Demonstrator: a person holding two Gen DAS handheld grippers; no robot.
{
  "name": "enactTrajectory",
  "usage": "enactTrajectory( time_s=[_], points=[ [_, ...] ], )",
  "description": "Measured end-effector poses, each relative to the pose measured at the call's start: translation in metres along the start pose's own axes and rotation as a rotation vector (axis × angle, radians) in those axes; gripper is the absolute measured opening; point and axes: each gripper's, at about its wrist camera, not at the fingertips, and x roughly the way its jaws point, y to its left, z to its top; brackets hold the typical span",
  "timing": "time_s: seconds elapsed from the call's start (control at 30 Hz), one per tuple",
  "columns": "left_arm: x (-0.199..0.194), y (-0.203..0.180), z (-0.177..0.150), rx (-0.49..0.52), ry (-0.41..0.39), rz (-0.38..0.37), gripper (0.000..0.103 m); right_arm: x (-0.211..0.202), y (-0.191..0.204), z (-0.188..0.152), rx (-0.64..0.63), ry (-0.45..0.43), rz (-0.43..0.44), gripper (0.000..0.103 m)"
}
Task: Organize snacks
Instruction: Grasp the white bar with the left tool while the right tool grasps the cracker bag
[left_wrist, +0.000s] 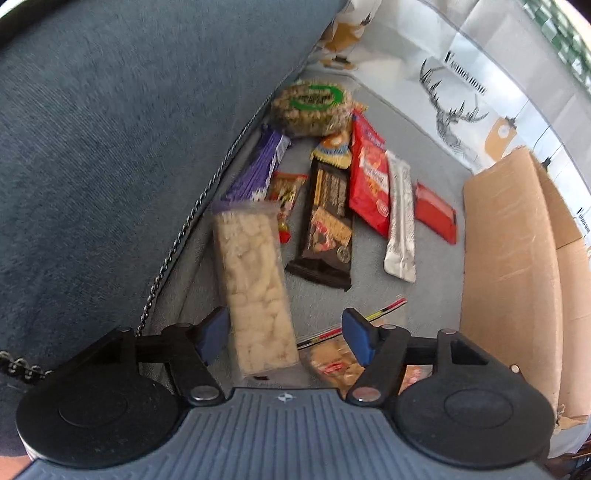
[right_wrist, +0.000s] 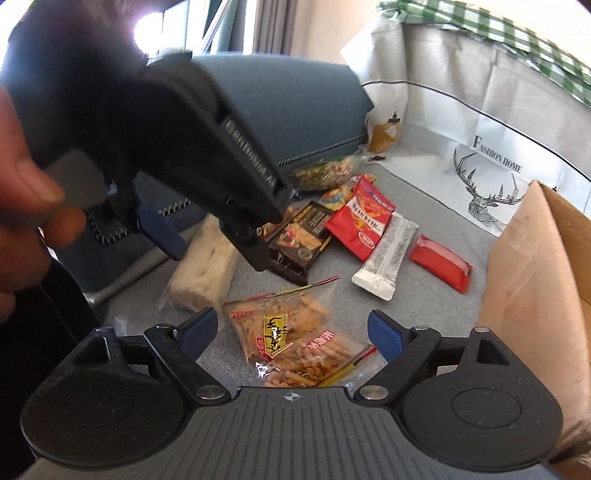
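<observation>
My left gripper (left_wrist: 286, 332) has its fingers apart around the pale rice bar (left_wrist: 255, 288), not pressing it, as far as the blur shows. My right gripper (right_wrist: 293, 332) hangs with fingers spread over the cracker bag (right_wrist: 295, 343) lying on the grey sofa seat (right_wrist: 424, 295), beside the cardboard box (right_wrist: 535, 266).

Both tongs, left (left_wrist: 286, 334) and right (right_wrist: 295, 334), gape, angled downward.

The white bag (right_wrist: 480, 122) reads "FASHION HOME" above a line-drawn deer head. Print on the snack packets, including the yellow label of the cracker bag (right_wrist: 291, 339), is too blurred to read.
</observation>
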Motion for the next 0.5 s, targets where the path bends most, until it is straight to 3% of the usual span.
enactTrajectory(
  time_s=[0.13, 0.2, 0.5],
  points=[
    [0.003, 0.006, -0.004, -0.005, 0.026, -0.006, 0.072, 0.013, 0.001, -0.005, -0.024, 0.056, -0.031, 0.080],
    [0.004, 0.003, 0.002, -0.010, 0.031, -0.010, 0.073, 0.015, -0.002, -0.006, -0.011, 0.071, -0.032, 0.066],
    [0.004, 0.011, 0.000, -0.012, 0.052, 0.004, 0.072, 0.002, -0.007, -0.007, 0.021, 0.057, -0.039, 0.060]
  ],
)
